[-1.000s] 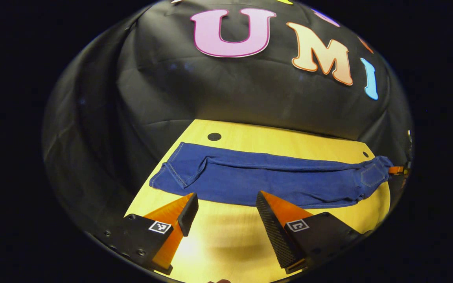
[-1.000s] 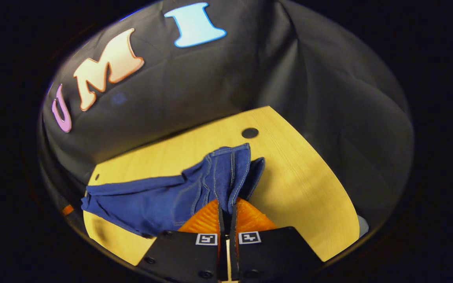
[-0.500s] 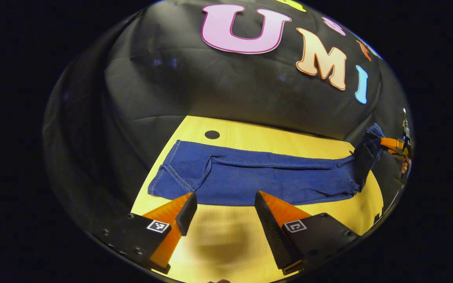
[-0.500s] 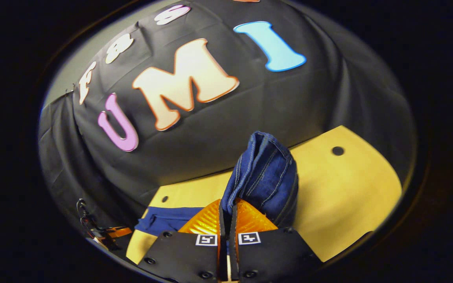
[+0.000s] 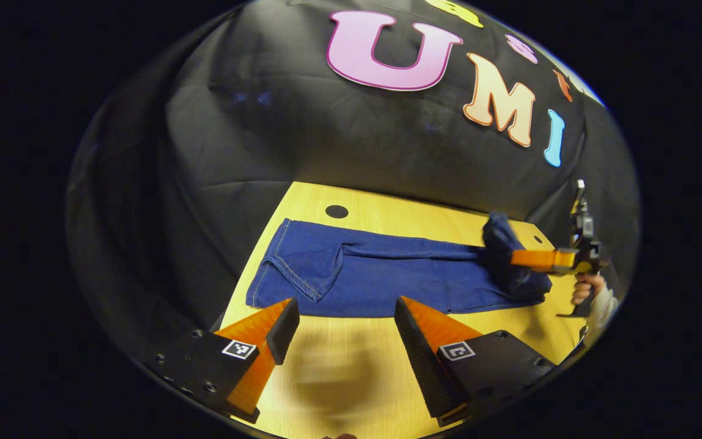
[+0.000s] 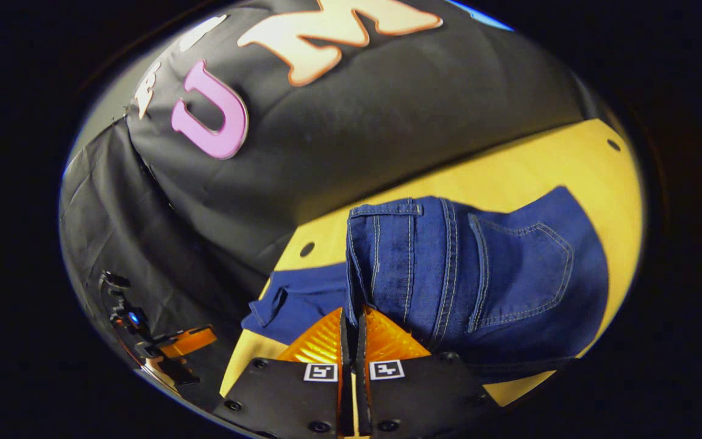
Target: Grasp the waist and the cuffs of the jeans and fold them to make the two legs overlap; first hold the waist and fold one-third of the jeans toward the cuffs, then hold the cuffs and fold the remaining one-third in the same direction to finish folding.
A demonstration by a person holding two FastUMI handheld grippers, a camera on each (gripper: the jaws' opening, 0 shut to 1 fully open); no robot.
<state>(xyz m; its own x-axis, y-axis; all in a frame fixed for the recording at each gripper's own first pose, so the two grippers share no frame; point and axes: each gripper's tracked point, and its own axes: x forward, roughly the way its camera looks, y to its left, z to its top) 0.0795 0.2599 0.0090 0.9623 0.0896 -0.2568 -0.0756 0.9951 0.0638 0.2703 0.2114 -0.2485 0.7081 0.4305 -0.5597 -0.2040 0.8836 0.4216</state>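
Step in hand: the right gripper (image 6: 351, 317) carries the waist end (image 6: 387, 256) of the dark blue denim jeans (image 5: 387, 277) over the legs toward the cuffs; my reading is that this is the first one-third fold, midway.
Right fingers: closed together with the waistband edge pinched between them, back pocket (image 6: 521, 274) facing the camera.
Left fingers: the left gripper (image 5: 342, 320) has its fingers spread wide, holding nothing, hovering over bare yellow wooden worktop (image 5: 351, 378) just short of the near hem of the legs.
Jeans: lying lengthwise on the worktop, legs overlapped, cuffs (image 5: 290, 268) flat at the far-left end in the left gripper view, waist lifted at the other end.
Doing it well: keep the pinch firm, travel along the line of the legs, and lay the waist down square so its side seams sit over the leg edges; lower before letting go to avoid a bunched crease.
Edges: the cuffs lie near the worktop's left edge and a dark round hole (image 5: 336, 211); the black cloth wall is close behind.
Open room: free worktop lies in front of the jeans, where the left gripper waits; it looks well placed to reach the cuffs next.
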